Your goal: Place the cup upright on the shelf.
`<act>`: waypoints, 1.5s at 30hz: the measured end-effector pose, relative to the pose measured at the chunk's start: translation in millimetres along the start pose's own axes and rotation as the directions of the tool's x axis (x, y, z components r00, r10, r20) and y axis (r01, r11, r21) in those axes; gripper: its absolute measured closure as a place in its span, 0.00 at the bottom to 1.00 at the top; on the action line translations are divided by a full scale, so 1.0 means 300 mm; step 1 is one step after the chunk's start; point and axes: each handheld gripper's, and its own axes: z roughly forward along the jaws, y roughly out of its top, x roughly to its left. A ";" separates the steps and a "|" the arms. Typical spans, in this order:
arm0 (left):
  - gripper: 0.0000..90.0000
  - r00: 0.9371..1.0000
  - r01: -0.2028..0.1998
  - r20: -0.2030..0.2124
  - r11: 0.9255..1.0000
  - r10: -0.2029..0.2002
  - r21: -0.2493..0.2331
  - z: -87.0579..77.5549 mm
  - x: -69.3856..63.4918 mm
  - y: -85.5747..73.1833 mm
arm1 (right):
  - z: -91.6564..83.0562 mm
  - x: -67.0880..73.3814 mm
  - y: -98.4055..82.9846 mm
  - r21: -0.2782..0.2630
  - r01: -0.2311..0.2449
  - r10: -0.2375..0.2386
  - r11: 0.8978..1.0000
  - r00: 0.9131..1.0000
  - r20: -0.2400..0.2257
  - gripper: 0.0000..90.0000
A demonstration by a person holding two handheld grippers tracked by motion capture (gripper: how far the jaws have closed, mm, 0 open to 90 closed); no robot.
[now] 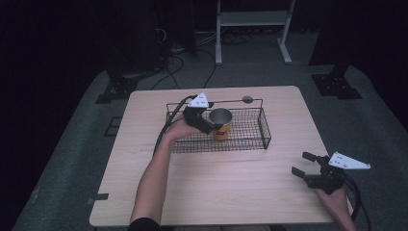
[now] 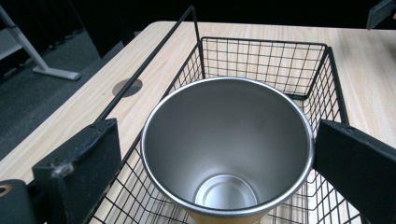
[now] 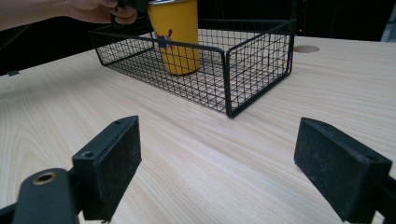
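Left gripper view, left gripper (image 2: 210, 158) wide open (pads apart) around cup (image 2: 227, 154)

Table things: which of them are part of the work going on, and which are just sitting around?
In the work:
- yellow steel cup, standing upright in the basket
- black wire basket
- left hand-held gripper, jaws open around the cup

Just about:
- right hand-held gripper, open, idle on the table
- white frame on the floor beyond

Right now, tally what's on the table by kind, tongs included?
Yellow cup with steel inside, standing upright in the basket: 1
Black wire basket: 1
Tongs: 2, the left tongs open around the cup, the right tongs open over bare tabletop
Total: 4
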 end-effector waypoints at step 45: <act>0.01 0.999 -0.044 -0.027 0.992 0.041 -0.117 -0.185 -0.135 0.062 | 0.003 0.003 0.000 0.008 0.001 -0.001 1.000 1.000 0.005 0.15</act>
